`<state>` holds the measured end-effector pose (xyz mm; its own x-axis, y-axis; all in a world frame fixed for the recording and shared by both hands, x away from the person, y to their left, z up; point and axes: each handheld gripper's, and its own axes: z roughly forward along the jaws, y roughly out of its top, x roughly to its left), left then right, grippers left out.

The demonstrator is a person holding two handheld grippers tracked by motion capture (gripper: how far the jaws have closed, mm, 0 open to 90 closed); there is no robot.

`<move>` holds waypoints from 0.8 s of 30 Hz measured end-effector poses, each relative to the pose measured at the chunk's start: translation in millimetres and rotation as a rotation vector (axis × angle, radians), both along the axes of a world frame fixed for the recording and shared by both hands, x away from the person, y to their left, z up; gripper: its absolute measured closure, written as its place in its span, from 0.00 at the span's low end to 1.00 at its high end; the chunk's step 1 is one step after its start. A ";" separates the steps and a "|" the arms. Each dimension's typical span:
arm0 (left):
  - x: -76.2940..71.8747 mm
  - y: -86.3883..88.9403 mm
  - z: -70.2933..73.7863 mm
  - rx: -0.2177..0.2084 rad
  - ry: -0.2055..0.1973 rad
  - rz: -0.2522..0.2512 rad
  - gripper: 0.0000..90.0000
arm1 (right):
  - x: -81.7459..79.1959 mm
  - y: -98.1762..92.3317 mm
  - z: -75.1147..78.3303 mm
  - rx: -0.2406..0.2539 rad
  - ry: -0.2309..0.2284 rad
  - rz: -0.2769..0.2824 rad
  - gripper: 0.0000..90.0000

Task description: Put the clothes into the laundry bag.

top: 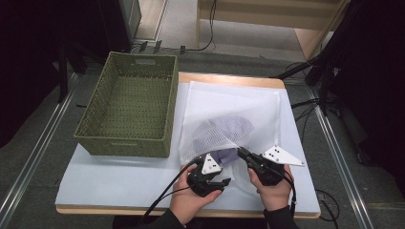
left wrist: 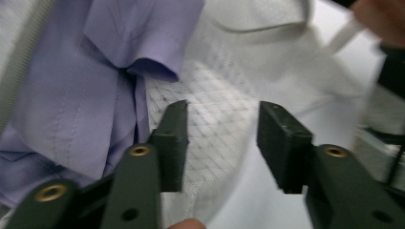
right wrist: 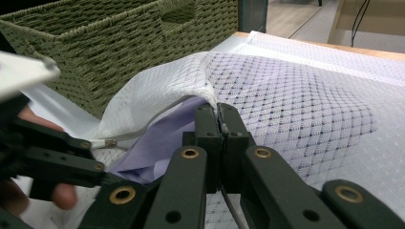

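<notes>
Apparently soft and light, the lavender shirt (top: 228, 155) lies half inside the limp mesh laundry bag (top: 229, 114) (mouth pinched up by the closed right gripper (right wrist: 218, 112)), left gripper (left wrist: 222, 143) half-open, empty, beside its cuff.

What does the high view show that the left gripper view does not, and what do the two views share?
High view alone: the green woven basket standing left of the white mesh laundry bag, the table's wooden edge, and the right gripper shut on the bag's raised edge.

Left gripper view alone: the lilac shirt's seams and folded cuff up close, and the left gripper open over the mesh, pinching nothing.

Both: bag, shirt, left gripper.
</notes>
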<state>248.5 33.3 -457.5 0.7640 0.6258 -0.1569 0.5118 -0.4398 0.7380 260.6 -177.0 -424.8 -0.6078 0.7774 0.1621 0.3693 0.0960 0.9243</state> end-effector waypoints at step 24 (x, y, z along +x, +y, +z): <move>-10.1 16.9 -10.7 0.022 0.111 -0.250 0.92 | 2.5 -1.2 -3.4 -0.003 0.013 -0.004 1.00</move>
<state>238.4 50.2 -468.2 0.8741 0.4242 -0.2368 0.4626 -0.5777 0.6726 263.1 -178.3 -428.2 -0.6022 0.7804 0.1681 0.3821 0.0970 0.9190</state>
